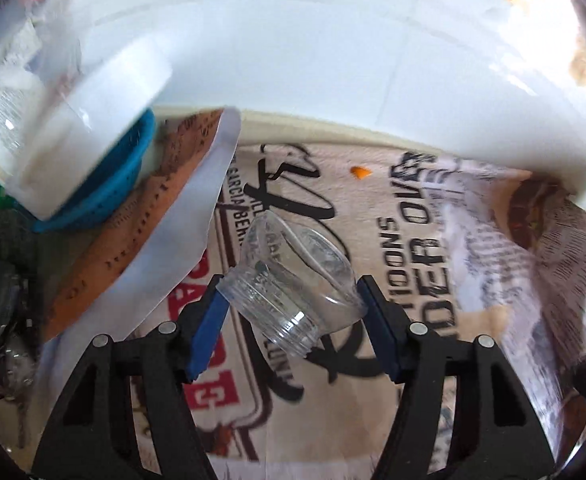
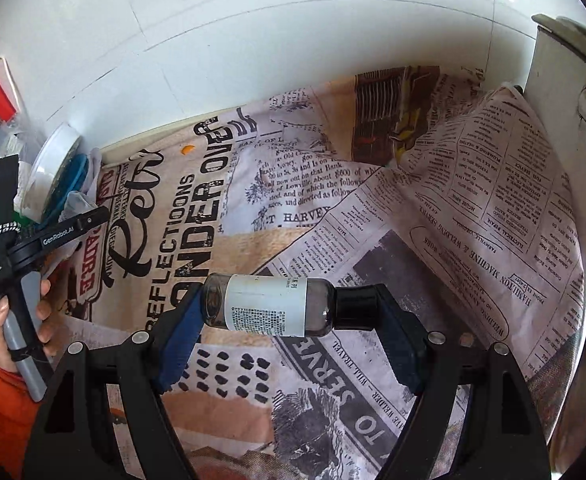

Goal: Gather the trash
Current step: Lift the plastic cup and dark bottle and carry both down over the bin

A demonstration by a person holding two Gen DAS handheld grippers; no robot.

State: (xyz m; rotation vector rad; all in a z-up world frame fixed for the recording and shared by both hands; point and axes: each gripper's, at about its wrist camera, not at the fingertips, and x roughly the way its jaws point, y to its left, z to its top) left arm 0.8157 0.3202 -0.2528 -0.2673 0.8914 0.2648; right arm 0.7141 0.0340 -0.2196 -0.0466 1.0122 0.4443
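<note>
The surface (image 2: 221,240) is covered by a cloth printed like old newspaper, with bold black lettering, columns of small type and red and brown patches. At the right of the right wrist frame the cloth rumples up into a fold (image 2: 505,152) against a white container (image 2: 557,120). A small orange scrap (image 2: 188,149) lies on the cloth near its far edge. At the left of the left wrist frame an orange-and-white printed sheet (image 1: 153,248) lies on the cloth, and a blue basket (image 1: 113,184) rests on that sheet. A crushed clear plastic bottle (image 1: 289,280) is low in that frame over the cloth; whether it touches the cloth cannot be told.
</note>
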